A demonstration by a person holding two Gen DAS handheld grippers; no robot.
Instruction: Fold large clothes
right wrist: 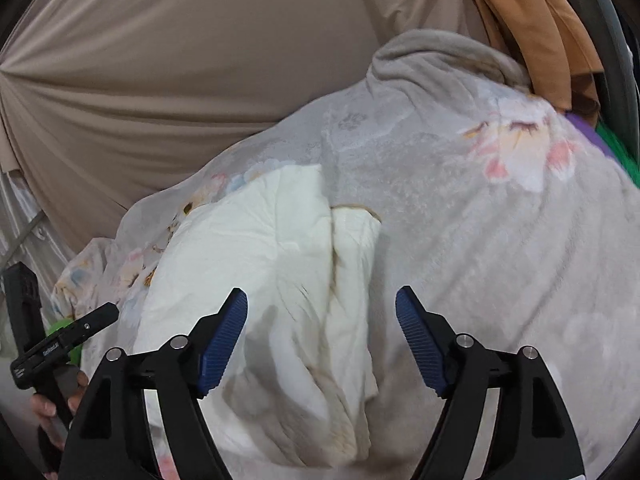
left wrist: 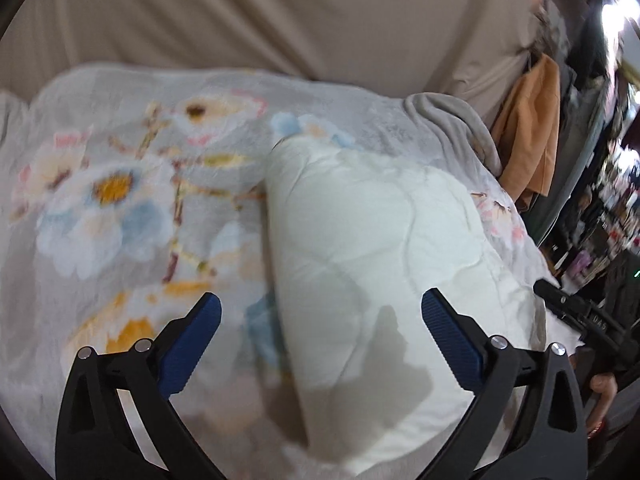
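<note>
Left gripper: jaws spread wide, blue pads bare, nothing between them. It hangs above the white quilted garment, not touching it; its shadow falls on the cloth below.

Right gripper: jaws likewise spread wide, holding nothing, poised over the same white quilted garment.

The garment lies bunched in a long, loosely folded mass on top of a grey floral blanket. In the right wrist view a folded edge with a thin dark seam runs down the garment's middle, and its right-hand flap ends just beside bare blanket. In the left wrist view the garment's far end tapers to a rounded corner on the blanket's flower print, with open blanket to the left of it.

The blanket's far corner is rolled back, showing a plain grey underside. Beyond it a beige sheet stretches in taut creases across the background. An orange cloth hangs at the blanket's right edge. Purple and green fabric show at the right margin of the right wrist view. Past the orange cloth, the room is dark, blurred and cluttered; its details cannot be made out.
</note>
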